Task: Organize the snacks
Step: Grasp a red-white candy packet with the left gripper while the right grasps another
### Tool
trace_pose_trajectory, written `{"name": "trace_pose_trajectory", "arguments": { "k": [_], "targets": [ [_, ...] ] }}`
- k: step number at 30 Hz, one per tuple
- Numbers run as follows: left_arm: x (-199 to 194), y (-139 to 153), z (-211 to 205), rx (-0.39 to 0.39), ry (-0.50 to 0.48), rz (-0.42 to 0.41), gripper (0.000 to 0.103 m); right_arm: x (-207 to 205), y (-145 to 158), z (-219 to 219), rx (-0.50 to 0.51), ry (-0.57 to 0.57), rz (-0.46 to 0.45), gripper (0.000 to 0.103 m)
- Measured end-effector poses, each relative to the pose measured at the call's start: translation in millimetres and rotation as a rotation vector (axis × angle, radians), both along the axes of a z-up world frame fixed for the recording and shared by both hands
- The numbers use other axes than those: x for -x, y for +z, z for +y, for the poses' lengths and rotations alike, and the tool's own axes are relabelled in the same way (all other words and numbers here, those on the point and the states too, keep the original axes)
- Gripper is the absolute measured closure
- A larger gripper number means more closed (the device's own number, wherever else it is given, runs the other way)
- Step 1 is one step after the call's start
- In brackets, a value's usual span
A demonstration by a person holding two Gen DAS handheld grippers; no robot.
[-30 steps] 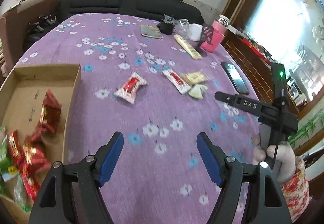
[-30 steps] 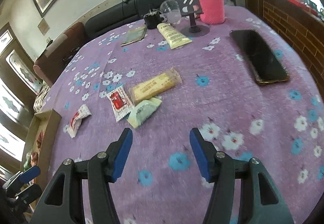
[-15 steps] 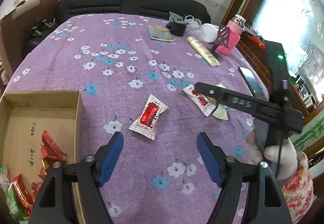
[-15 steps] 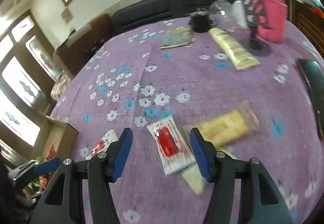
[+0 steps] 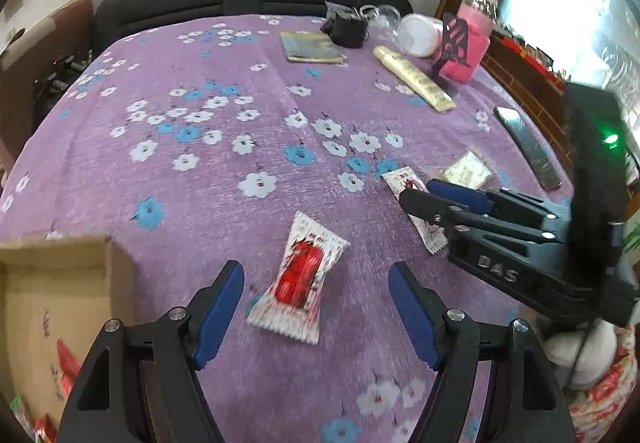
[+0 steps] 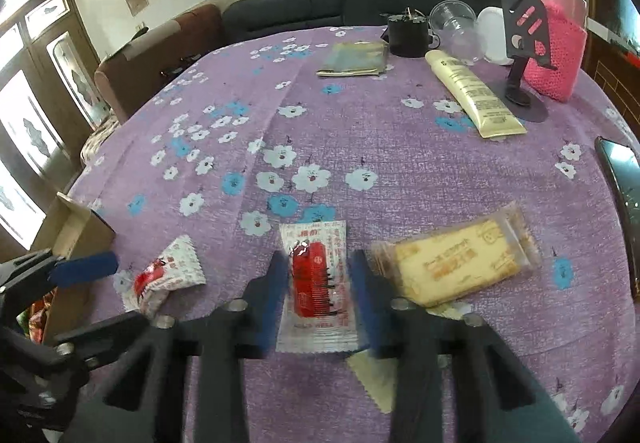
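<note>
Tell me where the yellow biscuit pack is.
Right wrist view: yellow biscuit pack lies on the tablecloth just right of the right claw.

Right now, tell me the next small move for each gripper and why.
Probably close both. The right hand-held gripper already straddles a red-and-white snack packet, its fingers blurred, seemingly mid-squeeze. The left hand-held gripper is open around the other red-and-white packet, which lies flat on the purple cloth beside the cardboard box.
</note>
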State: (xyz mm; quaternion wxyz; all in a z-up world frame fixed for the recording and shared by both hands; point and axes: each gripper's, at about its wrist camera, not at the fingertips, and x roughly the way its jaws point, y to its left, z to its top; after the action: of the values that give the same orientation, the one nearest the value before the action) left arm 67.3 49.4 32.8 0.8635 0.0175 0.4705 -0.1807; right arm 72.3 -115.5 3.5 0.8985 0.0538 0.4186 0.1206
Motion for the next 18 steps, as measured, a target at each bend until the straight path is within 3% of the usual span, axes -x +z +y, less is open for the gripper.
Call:
{"name": "trace_pose_trajectory", "arguments": {
  "k": [6,9,11,13,18],
  "targets": [
    [-8,-14,-11,-0.036,-0.025,0.015,0.027,0,0,-6,-0.026,-0.007,0.005,0.076],
    [-8,-17,-13,-0.078,-0.022,-0.006,0.042,-1,0,-8,-0.043,-0.015,0.009,0.076],
    [-7,-16,-14,-0.124,-0.015,-0.029,0.064,-1,1,-10,-0.053,-0.017,0.011,0.076],
    [-7,-15,-12,-0.123,-0.014,-0.032,0.076,0,2,-11,-0.056,-0.02,0.008,0.076],
    [-1,-9,-8,-0.106,-0.005,-0.056,0.078,4,9,-12,-0.07,-0.024,-0.015,0.076]
  ]
}}
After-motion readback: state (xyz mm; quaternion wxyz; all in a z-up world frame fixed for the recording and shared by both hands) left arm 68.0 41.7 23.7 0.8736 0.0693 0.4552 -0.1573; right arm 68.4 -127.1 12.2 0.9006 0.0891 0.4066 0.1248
